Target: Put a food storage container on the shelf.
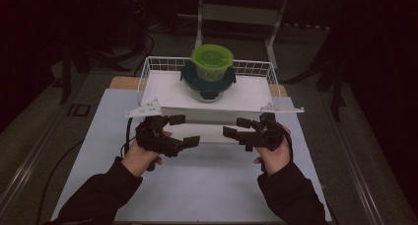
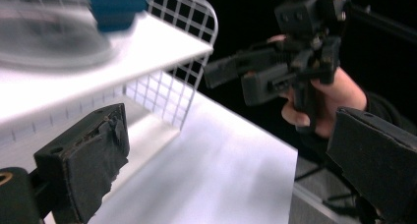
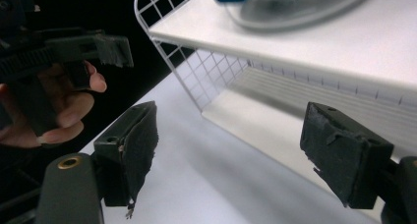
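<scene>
A white wire rack [image 1: 162, 87] stands at the far side of the table, its shelf [image 2: 147, 47] [image 3: 344, 42] raised above the white mat. On the shelf sits a clear container with a dark blue lid [image 1: 207, 82], and a smaller green-lidded container [image 1: 212, 59] is stacked on it. My left gripper [image 1: 184, 130] [image 2: 226, 150] hovers open just in front of the rack's left end, with nothing between its jaws. My right gripper [image 1: 232, 128] [image 3: 228, 155] is open as well, empty, in front of the rack's right end. The two point toward each other.
The white mat [image 1: 197, 185] covers the table in front of the rack. A wooden board edge [image 1: 121, 82] shows behind the mat. Dark floor, cables and a metal stand [image 1: 236, 13] lie beyond the table.
</scene>
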Available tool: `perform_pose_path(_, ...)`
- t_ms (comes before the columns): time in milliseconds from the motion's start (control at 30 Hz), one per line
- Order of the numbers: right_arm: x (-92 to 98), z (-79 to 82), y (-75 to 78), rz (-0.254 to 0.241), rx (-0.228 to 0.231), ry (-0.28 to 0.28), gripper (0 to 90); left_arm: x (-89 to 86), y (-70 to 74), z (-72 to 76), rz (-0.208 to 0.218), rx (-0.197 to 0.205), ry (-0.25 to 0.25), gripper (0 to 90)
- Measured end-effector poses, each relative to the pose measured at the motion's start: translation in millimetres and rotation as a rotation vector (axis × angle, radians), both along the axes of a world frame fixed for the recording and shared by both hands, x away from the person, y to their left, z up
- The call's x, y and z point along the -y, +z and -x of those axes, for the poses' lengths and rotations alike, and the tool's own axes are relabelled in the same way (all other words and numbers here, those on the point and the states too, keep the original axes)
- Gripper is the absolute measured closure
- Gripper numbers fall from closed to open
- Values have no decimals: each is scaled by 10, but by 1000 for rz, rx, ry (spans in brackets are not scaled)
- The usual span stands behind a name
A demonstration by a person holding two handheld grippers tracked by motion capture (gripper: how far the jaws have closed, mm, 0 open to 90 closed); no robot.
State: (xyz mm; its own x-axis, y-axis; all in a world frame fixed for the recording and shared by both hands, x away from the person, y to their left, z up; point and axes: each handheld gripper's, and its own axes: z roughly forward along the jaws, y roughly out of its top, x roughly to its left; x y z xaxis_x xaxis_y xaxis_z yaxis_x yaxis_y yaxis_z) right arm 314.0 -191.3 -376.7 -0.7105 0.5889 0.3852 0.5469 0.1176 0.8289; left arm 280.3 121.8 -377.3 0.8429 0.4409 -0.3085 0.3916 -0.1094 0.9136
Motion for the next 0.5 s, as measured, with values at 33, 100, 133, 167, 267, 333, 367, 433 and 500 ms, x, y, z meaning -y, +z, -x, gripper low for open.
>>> perform_pose_path(33,4,17,-41,7,0,0,215,15,-74,53,-13,3,-11,18)
perform_pose_path(100,19,58,-149,16,-7,7,210,26,-138,93,-14,-1,-19,18)
perform_pose_path(133,30,69,-187,24,-9,3,210,31,-175,112,-19,-3,-23,18)
perform_pose_path(167,44,79,-226,21,-12,1,210,37,-212,130,-25,-8,-29,18)
perform_pose_path(267,97,106,-331,17,-23,-10,211,57,-328,177,-40,-22,-53,18)
perform_pose_path(333,136,122,-398,11,-25,-21,213,69,-404,213,-48,-21,-62,18)
perform_pose_path(367,152,131,-428,11,-28,-26,217,76,-439,227,-63,-25,-71,18)
perform_pose_path(433,184,148,-494,10,-29,-39,217,89,-512,257,-75,-27,-79,18)
perform_pose_path(500,205,160,-542,4,-33,-40,217,100,-580,281,-84,-41,-83,18)
